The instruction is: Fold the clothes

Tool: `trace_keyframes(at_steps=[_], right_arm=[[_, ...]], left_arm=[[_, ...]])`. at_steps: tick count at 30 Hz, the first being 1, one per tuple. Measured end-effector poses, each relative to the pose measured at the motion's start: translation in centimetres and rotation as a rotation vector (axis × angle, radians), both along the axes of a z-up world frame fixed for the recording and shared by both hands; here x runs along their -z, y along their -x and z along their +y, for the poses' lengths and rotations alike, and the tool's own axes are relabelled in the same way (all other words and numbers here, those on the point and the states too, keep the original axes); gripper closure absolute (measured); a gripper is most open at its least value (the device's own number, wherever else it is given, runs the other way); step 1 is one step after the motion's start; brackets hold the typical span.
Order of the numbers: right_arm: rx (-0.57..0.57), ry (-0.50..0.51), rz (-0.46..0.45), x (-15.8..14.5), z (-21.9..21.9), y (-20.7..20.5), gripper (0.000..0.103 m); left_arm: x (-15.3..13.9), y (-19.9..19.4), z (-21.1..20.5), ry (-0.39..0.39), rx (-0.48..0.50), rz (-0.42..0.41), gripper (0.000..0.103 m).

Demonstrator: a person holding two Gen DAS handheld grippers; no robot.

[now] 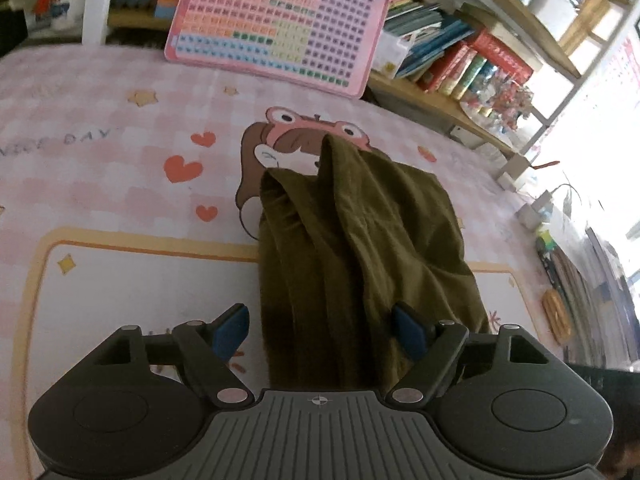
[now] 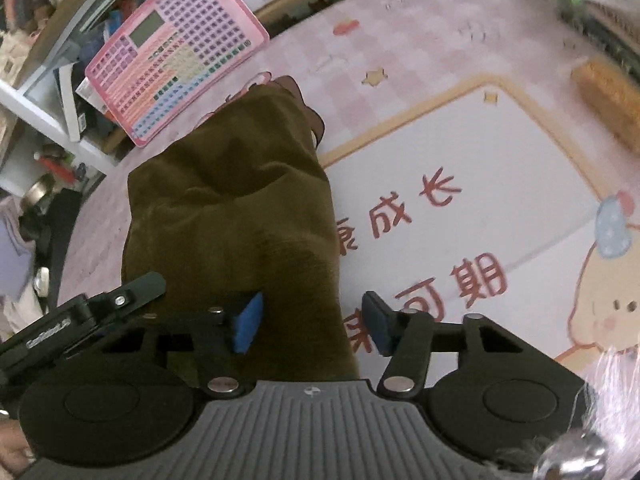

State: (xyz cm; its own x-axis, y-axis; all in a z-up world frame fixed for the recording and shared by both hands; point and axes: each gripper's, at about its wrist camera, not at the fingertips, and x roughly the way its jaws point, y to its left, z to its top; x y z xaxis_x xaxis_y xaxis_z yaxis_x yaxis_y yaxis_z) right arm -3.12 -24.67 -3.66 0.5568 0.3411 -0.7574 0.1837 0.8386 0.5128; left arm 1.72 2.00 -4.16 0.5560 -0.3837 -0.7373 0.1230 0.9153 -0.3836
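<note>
surface: pink check mat [image 1: 120,152] with cartoon prints and a cream panel; shelves of books behind; pink keyboard toy [image 1: 276,20] leaning at the far edge.
garment: olive cloth [image 1: 360,248], bunched into a long narrow heap on the mat, running away from both grippers, far end over the cartoon face.
fold state: edges uneven, ridges and creases along the length; looks gathered or roughly doubled, not a flat finished fold. My read: early to mid task.
left gripper [image 1: 320,332]: jaws spread wide, near end of the cloth between them, pads not pressing on it.
right gripper [image 2: 312,322]: jaws apart, cloth edge lying between, left pad against or just over the cloth, right pad clear over the mat; no pinch visible.
left to do: flatten, square the edges, fold again.
</note>
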Motion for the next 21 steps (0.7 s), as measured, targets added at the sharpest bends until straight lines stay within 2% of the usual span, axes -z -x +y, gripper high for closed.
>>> trace_keyframes(at_steps=[1, 2, 4, 5, 7, 9, 11, 13, 14, 16, 18, 19, 20, 21], right_arm=[[-0.001, -0.013, 0.005, 0.2, 0.0, -0.1, 0.060], [-0.005, -0.027, 0.006, 0.2, 0.1, -0.3, 0.070], [-0.017, -0.041, 0.002, 0.2, 0.4, -0.5, 0.076], [-0.030, -0.020, -0.007, -0.1, 0.8, -0.6, 0.080], [-0.073, 0.060, -0.071, -1.1, 2.0, -0.2, 0.087], [-0.125, 0.166, -0.164, -2.6, 3.6, 0.6, 0.088], [-0.196, 0.297, -0.290, -4.4, 5.5, 2.1, 0.088], [-0.229, 0.334, -0.313, -4.9, 6.1, 2.8, 0.088], [-0.223, 0.310, -0.276, -4.5, 5.8, 2.7, 0.088], [-0.199, 0.255, -0.188, -3.3, 5.0, 2.0, 0.086], [-0.158, 0.206, -0.112, -2.5, 4.2, 1.7, 0.077], [-0.137, 0.176, -0.087, -2.2, 3.6, 1.6, 0.064], [-0.116, 0.145, -0.068, -2.0, 3.0, 1.5, 0.060], [-0.100, 0.111, -0.049, -1.7, 2.5, 1.4, 0.060]], left_arm=[[0.2, -0.2, -0.1, 0.007, 0.001, 0.006, 0.025], [0.5, -0.4, -0.2, 0.018, -0.001, 0.013, 0.028], [0.8, -0.5, -0.3, 0.033, -0.010, 0.019, 0.047], [0.7, -0.5, -0.4, 0.027, -0.013, 0.013, 0.052], [-0.4, 0.1, -0.9, -0.005, -0.002, -0.025, 0.075], [-1.8, 1.2, -1.9, -0.072, 0.029, -0.105, 0.077], [-2.8, 2.2, -2.5, -0.118, 0.052, -0.169, 0.077], [-2.5, 2.2, -2.0, -0.101, 0.045, -0.153, 0.075], [-1.9, 1.9, -1.6, -0.080, 0.034, -0.114, 0.074], [-0.8, 1.2, -0.6, -0.037, 0.012, -0.036, 0.059], [-0.4, 1.2, 0.4, 0.010, -0.007, -0.021, 0.051], [-0.2, 1.3, 0.9, 0.035, -0.017, -0.020, 0.040], [-0.1, 1.1, 1.2, 0.047, -0.020, -0.011, 0.035], [0.1, 0.9, 1.4, 0.053, -0.020, 0.000, 0.033]])
